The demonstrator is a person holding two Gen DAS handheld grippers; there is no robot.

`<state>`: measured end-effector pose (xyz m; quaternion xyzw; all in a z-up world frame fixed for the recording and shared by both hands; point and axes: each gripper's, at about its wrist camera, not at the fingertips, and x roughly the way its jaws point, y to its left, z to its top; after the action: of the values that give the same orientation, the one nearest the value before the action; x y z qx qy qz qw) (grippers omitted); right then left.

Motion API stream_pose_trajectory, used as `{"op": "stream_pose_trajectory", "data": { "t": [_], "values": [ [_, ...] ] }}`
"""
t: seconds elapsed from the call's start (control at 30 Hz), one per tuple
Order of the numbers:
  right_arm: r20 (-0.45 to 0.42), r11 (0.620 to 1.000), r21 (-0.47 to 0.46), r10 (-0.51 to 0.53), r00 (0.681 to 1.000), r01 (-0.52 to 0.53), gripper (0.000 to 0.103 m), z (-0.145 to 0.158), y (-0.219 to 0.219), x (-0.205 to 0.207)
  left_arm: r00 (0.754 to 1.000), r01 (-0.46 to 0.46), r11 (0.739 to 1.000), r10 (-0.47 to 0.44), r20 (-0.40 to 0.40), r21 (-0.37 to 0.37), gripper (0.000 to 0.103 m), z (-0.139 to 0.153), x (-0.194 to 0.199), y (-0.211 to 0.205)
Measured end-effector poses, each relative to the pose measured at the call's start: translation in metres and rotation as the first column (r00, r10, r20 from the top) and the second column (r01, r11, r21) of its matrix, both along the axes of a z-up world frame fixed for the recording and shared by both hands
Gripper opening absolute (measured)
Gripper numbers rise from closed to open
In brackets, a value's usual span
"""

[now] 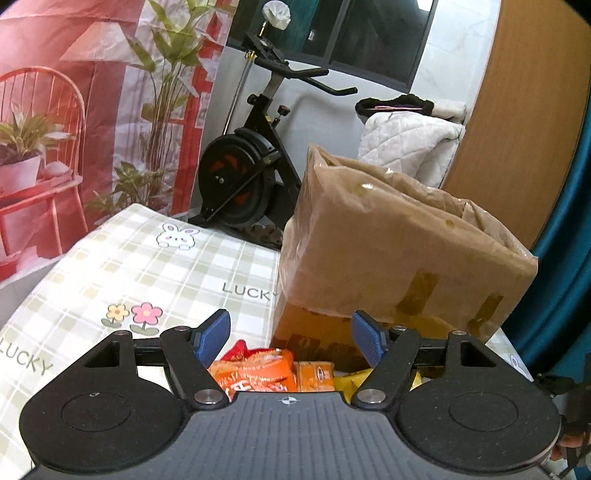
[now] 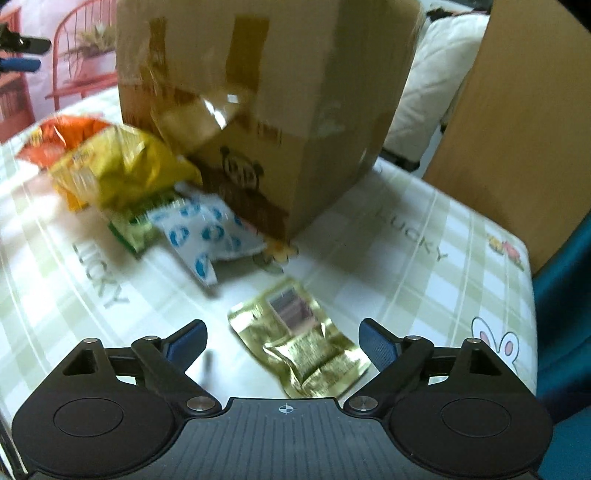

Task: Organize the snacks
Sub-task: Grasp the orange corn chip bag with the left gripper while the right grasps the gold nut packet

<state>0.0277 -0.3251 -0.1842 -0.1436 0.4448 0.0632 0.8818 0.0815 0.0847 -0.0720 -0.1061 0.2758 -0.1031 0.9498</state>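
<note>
Between spread jaws of right hand-held gripper, nothing pinched; gold packet flat on checked counter just below. Beyond: white-blue packet, green packet, yellow bag beside cardboard box. Left hand-held gripper spread, empty, above orange packets.

A home room: exercise bike, quilted blanket, checked tablecloth.

An exercise bike stood by a dark window, beside a red printed backdrop; a wooden panel, perhaps a headboard, rose opposite.
</note>
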Motion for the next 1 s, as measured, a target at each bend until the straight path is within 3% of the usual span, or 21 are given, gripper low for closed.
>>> {"op": "stream_pose_trajectory", "data": {
  "t": [0.13,0.33,0.53,0.83,1.0],
  "values": [
    [-0.027,1.000,0.003,-0.017,0.999,0.017,0.090,-0.005,-0.009,0.012,1.000,-0.001,1.000,0.001,-0.008,0.010,0.075,-0.003,-0.005,-0.001],
    [-0.062,0.979,0.148,-0.133,0.989,0.141,0.094,-0.012,-0.021,0.019,1.000,-0.008,1.000,0.009,-0.016,0.009,0.075,-0.004,-0.003,0.002],
    [-0.012,0.962,0.171,-0.213,0.977,0.212,0.103,-0.018,-0.009,0.001,1.000,0.000,1.000,0.001,-0.013,0.019,0.075,-0.005,-0.004,-0.001],
    [0.037,0.929,0.192,-0.328,0.944,0.315,0.103,-0.020,-0.003,-0.002,0.999,0.008,1.000,-0.008,-0.034,0.006,0.075,-0.010,-0.009,0.000],
    [0.064,0.879,0.242,-0.438,0.897,0.412,0.103,-0.021,-0.003,0.000,0.999,0.007,1.000,-0.007,-0.043,0.001,0.075,-0.012,-0.010,0.001]
  ]
}}
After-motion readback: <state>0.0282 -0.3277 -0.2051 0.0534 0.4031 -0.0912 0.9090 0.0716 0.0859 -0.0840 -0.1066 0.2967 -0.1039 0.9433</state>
